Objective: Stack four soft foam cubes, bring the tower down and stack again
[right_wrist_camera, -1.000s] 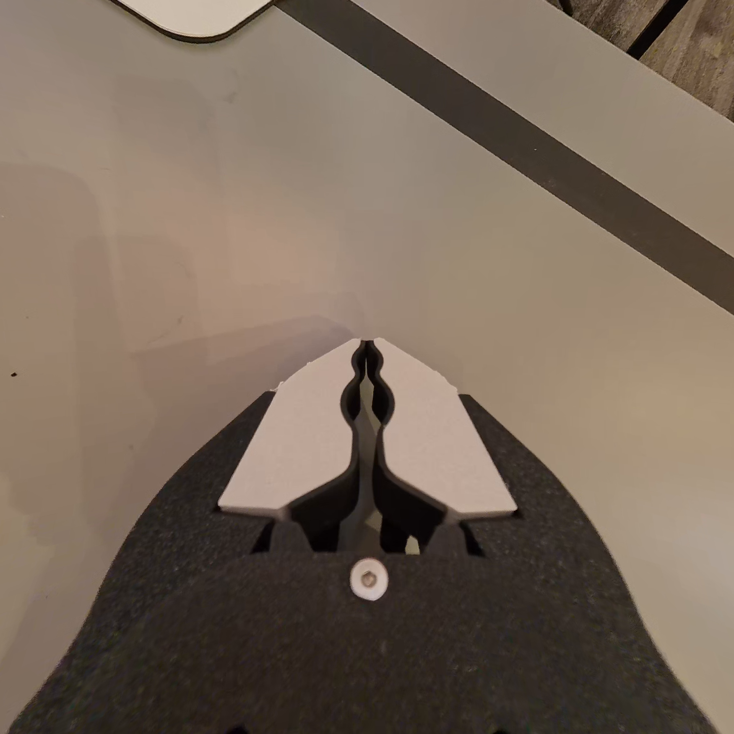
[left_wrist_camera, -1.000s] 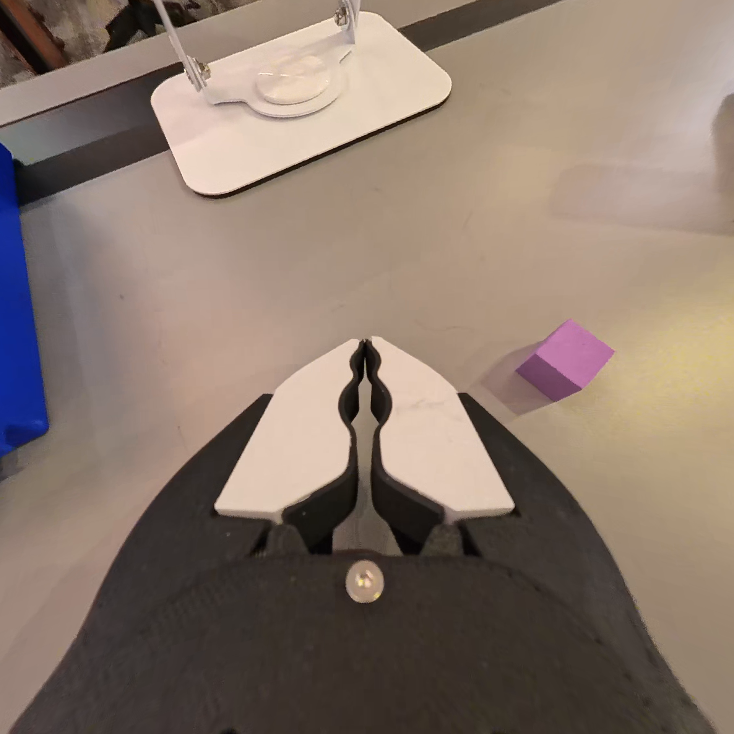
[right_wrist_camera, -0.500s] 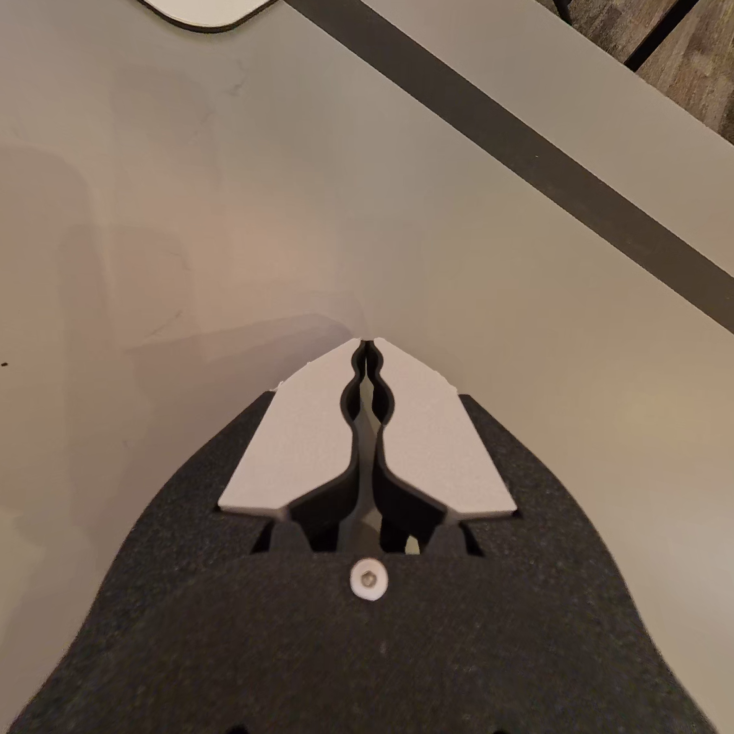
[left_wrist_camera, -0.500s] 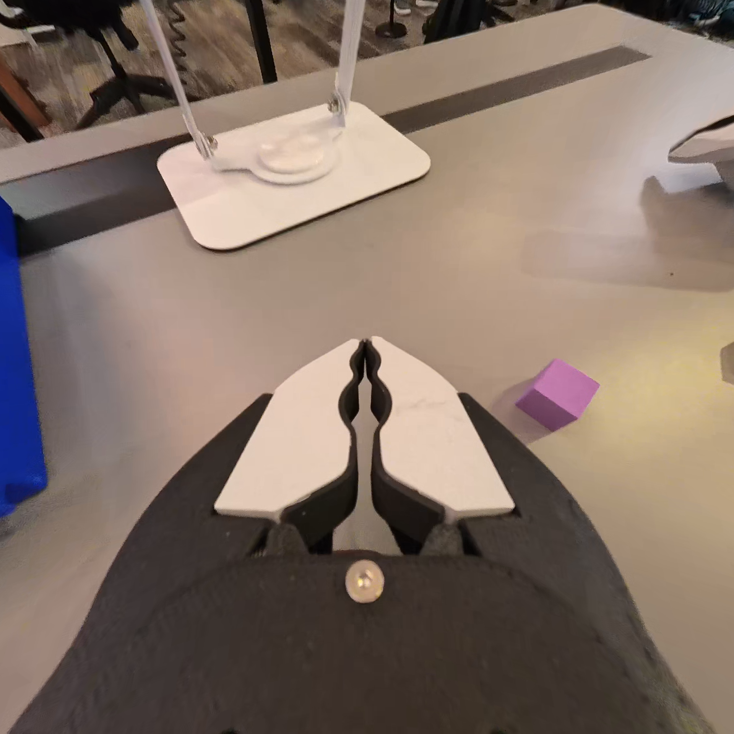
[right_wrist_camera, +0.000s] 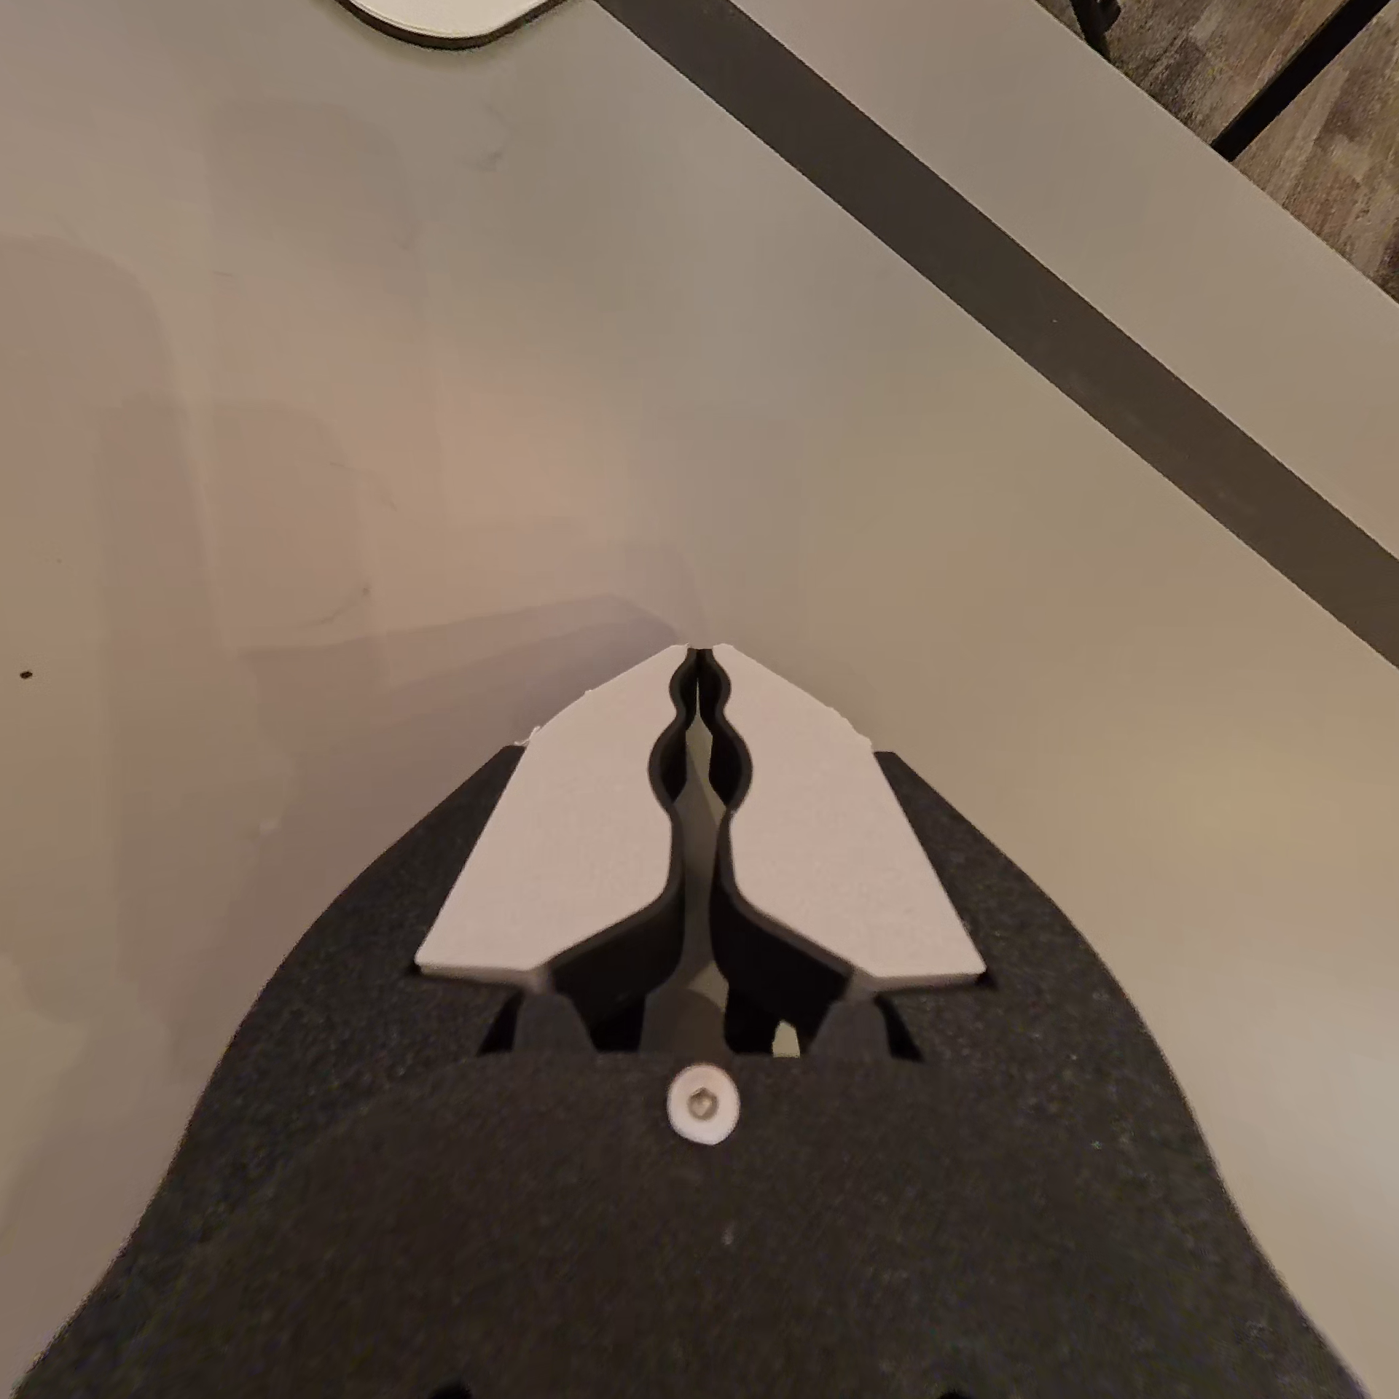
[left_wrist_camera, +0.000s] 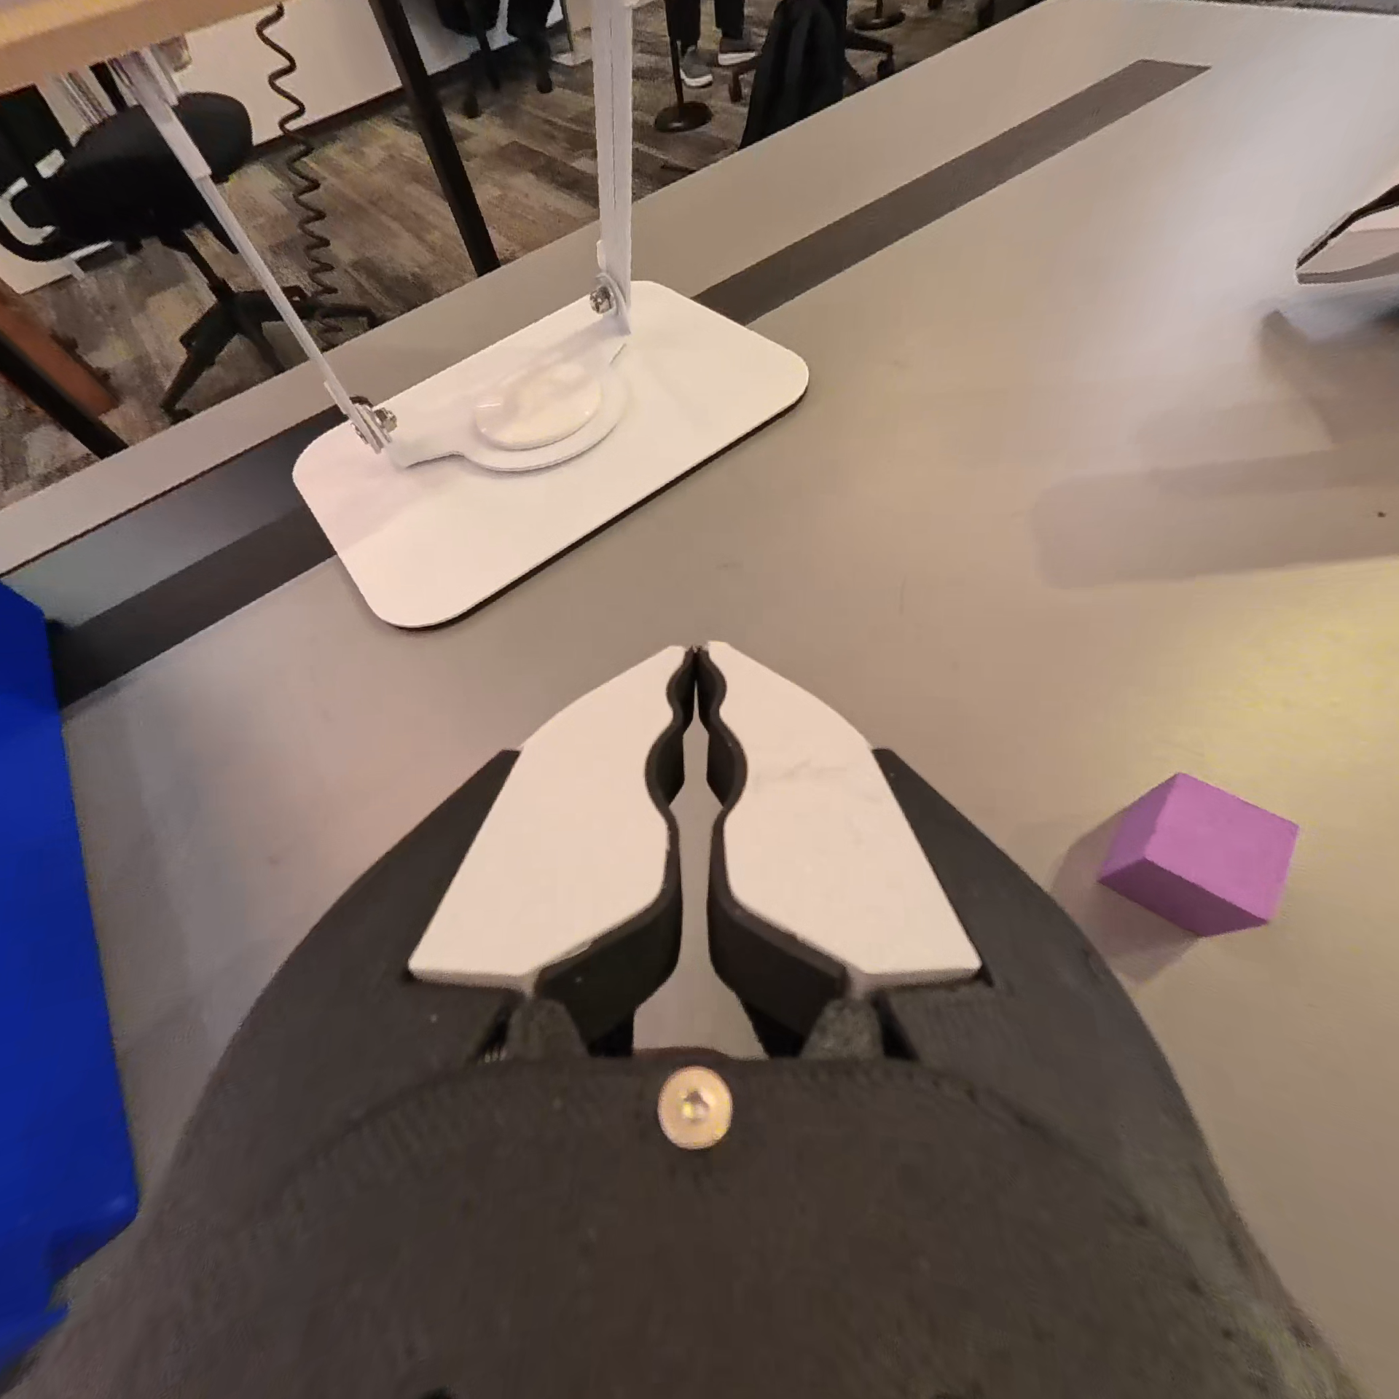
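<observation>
Along the left edge of the worktop point(left_wrist_camera: 946, 530) stood a blue bin point(left_wrist_camera: 45, 908), only partly in view. Farther back, near the far edge and partly over a dark strip point(left_wrist_camera: 946, 189) that ran across the grey surface, lay a white base plate point(left_wrist_camera: 681, 424) with a round disc point(left_wrist_camera: 541, 405) on it and two thin white struts rising from it. Toward the middle, the left gripper point(left_wrist_camera: 696, 652) hung over bare worktop with its white fingers point(left_wrist_camera: 583, 833) brought together, tips touching and nothing between them. Just to its right, a purple foam cube point(left_wrist_camera: 1204, 859) sat alone on the worktop, apart from the gripper and turned corner-on to it. No other cube showed in either view. At the right edge of the left wrist view, part of the right gripper showed above its own shadow. Seen from its own camera, the right gripper point(right_wrist_camera: 698, 652) was likewise closed on nothing above bare worktop, with the dark strip point(right_wrist_camera: 1060, 318) crossing beyond it toward the far right corner.
</observation>
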### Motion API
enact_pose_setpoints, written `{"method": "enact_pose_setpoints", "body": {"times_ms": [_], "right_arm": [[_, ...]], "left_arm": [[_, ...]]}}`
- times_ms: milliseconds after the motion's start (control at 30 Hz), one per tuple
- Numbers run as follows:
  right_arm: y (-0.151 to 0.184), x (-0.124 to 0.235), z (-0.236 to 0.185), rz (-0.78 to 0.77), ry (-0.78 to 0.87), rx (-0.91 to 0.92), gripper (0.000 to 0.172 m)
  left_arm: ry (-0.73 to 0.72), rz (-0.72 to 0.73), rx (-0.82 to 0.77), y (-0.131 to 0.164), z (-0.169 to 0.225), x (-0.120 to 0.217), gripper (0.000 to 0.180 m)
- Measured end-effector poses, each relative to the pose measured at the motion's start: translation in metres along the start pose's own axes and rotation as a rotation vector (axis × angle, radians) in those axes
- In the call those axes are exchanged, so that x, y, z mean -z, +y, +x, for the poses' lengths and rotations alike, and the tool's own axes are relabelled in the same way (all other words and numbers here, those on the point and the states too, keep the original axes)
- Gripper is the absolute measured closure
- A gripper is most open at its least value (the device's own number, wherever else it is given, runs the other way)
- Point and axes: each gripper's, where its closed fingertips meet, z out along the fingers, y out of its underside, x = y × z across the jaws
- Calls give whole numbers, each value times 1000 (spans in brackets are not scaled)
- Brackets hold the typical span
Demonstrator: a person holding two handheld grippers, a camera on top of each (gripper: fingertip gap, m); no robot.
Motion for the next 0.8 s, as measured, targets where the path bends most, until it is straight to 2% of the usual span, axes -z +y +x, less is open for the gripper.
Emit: {"method": "enact_pose_setpoints", "body": {"times_ms": [300, 367, 567, 667, 800], "right_arm": [[-9, 9, 3, 47, 24, -3, 168], [-21, 21, 6, 84, 43, 15, 165], [-50, 69, -11, 137, -34, 79, 147], [-58, 96, -40, 89, -128, 161, 142], [-60, 114, -95, 29, -247, 350, 132]], "left_arm": [[36, 22, 90, -2, -6, 2, 180], [38, 23, 84, -2, -5, 2, 180], [27, -4, 35, 0, -1, -1, 180], [28, -15, 18, 1, 1, -2, 180], [32, -25, 7, 2, 3, -4, 180]]}}
